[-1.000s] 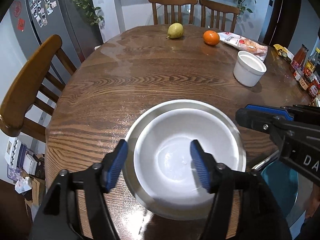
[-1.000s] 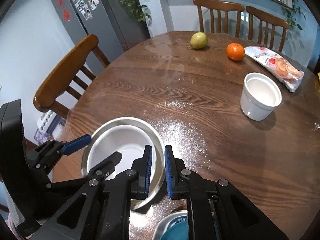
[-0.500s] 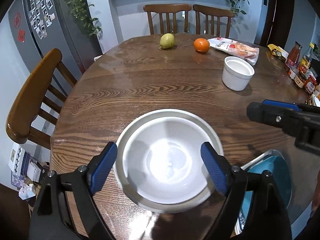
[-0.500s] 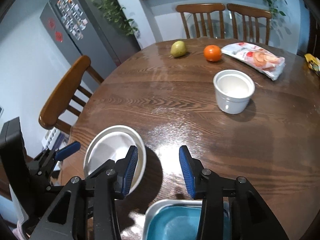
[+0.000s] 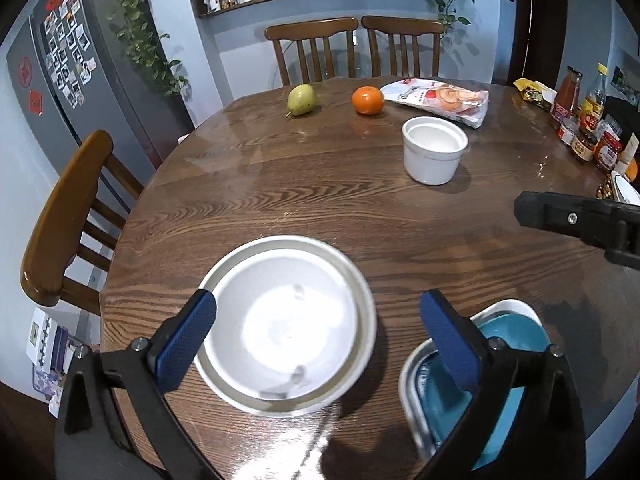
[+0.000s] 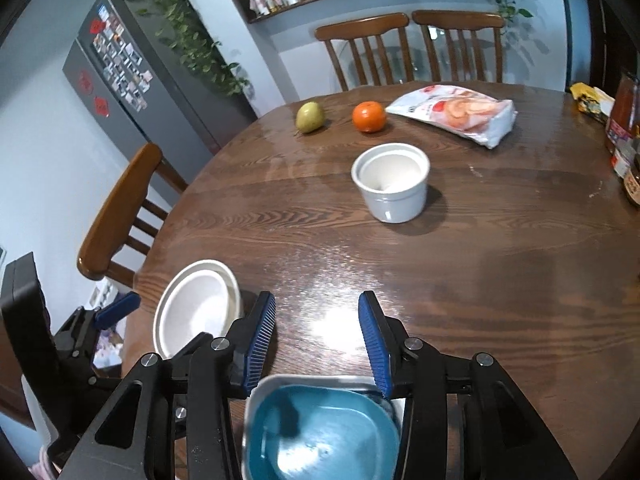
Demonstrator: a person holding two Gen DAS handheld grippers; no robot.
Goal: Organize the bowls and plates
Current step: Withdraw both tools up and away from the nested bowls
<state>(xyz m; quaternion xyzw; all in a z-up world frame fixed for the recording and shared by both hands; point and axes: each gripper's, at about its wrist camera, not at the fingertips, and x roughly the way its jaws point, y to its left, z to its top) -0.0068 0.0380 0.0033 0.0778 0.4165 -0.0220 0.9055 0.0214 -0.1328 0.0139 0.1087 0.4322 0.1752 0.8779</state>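
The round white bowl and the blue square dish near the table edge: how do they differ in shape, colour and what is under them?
The round white bowl is circular, while the blue square dish has rounded corners. The bowl is white; the dish is teal blue. The bowl sits in a round plate, the dish in a square white tray. Both are empty and lie near the table edge, free of either gripper.

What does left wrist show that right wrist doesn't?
Left wrist only: jars and bottles along the table's right edge, and the left gripper, jaws opening, over the white bowl.
Right wrist only: the right gripper, empty, above the blue dish.
Both: pear, orange, white ramekin, snack bag.
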